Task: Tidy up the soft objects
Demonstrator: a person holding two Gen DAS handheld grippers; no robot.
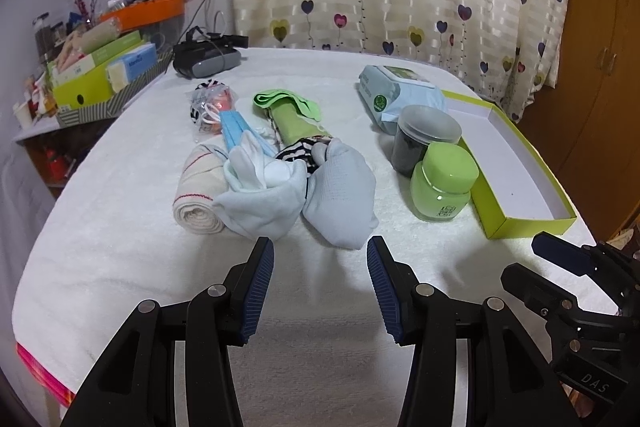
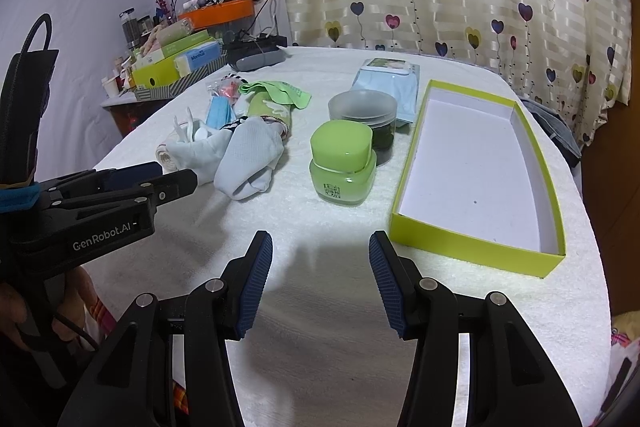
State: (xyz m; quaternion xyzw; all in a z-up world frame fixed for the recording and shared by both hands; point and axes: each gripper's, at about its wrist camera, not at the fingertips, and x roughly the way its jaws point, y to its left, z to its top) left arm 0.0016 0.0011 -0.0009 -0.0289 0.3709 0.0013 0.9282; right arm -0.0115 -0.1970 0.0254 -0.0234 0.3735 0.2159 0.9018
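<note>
Soft things lie in a pile mid-table: a rolled cream bandage (image 1: 198, 187), white gloves (image 1: 264, 183), a pale sock (image 1: 340, 195), a blue face mask (image 1: 236, 127) and a green cloth roll (image 1: 296, 119). My left gripper (image 1: 320, 287) is open and empty, just in front of the sock. My right gripper (image 2: 320, 283) is open and empty over bare towel, left of the green box (image 2: 476, 167), which is open with nothing in it. The sock also shows in the right wrist view (image 2: 248, 159).
A green jar (image 1: 444, 183), a dark lidded jar (image 1: 426, 139) and a wipes pack (image 1: 396, 95) stand between the pile and the box. A black headset (image 1: 206, 57) lies at the back. A cluttered side shelf (image 1: 92, 75) stands left. The white towel (image 1: 120, 235) covers the table.
</note>
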